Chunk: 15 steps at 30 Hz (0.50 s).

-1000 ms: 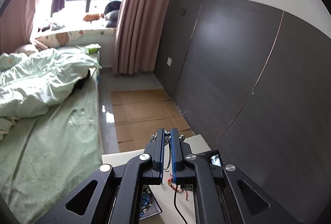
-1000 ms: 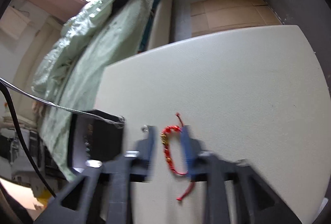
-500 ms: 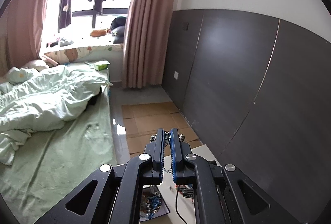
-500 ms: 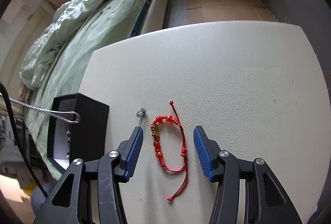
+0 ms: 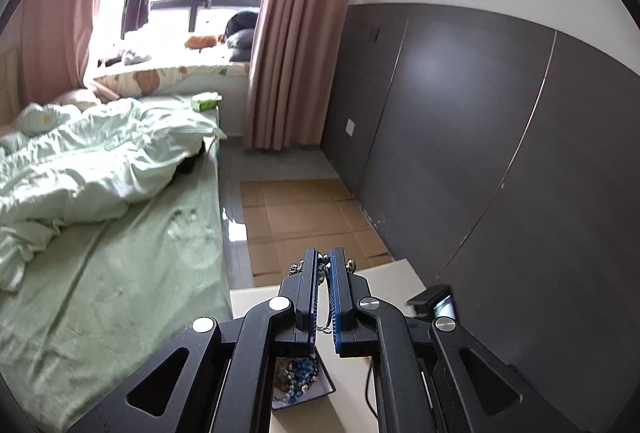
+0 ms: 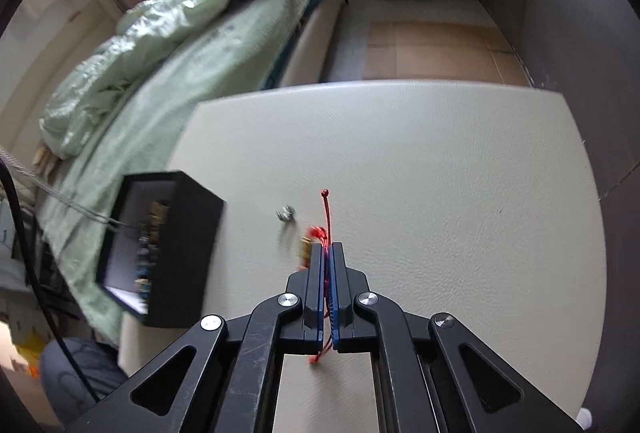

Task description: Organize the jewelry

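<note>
Right hand-held gripper (image 6: 329, 247) clamped on red bracelet (image 6: 320, 233), at the tabletop (image 6: 440, 161); left hand-held gripper (image 5: 324, 261) pinches a chain (image 5: 320, 273) above the box (image 6: 180, 253). Some beads already boxed; silver ring (image 6: 285, 213) left loose.

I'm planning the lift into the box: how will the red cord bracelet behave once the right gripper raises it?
Probably floppy: the red cord bracelet is thin string with small beads, and its loose tail already trails away from the right gripper. Likely light, so the shut jaws should hold it. Its free ends may swing and could snag the rim of the black box.
</note>
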Motion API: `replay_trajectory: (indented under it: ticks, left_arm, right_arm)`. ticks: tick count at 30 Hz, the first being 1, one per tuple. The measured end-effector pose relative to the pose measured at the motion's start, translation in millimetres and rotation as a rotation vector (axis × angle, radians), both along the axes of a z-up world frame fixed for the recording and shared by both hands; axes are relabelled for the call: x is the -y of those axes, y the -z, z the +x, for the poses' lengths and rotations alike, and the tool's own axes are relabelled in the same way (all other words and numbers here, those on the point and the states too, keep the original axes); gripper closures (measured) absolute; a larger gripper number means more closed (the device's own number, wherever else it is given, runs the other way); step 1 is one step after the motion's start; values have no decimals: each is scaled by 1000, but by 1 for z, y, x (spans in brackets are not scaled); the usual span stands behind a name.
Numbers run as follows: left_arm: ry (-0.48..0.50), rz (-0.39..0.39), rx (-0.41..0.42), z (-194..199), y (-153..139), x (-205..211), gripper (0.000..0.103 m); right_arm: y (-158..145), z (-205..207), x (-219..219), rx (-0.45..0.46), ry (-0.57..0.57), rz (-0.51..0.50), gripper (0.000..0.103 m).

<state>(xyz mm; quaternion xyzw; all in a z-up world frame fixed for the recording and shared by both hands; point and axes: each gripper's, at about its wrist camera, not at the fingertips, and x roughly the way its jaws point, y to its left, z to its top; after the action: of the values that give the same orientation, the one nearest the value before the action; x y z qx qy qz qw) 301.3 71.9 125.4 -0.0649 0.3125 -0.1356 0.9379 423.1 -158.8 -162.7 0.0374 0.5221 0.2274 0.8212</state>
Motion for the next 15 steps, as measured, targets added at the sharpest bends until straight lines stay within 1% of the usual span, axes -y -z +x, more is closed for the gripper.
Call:
replay_trajectory:
  ticks: [4,8,13,15]
  left_arm:
    - [-2,-26,-39,4,21,-4,98]
    - [-2,-44,-75,5,45,-5,97]
    - [-16,-68,-102,9,87,-8,97]
    - [-23,-105,-131,12,112,-11,97]
  right_arm:
    - [-28,-13,-1,60,-11,60,99]
    - [-49,-23,-2,101,-14,113,99]
    - [-69,-32,-11,155,-23,189,99]
    - [-73,-34,-14,167,-17,215,99]
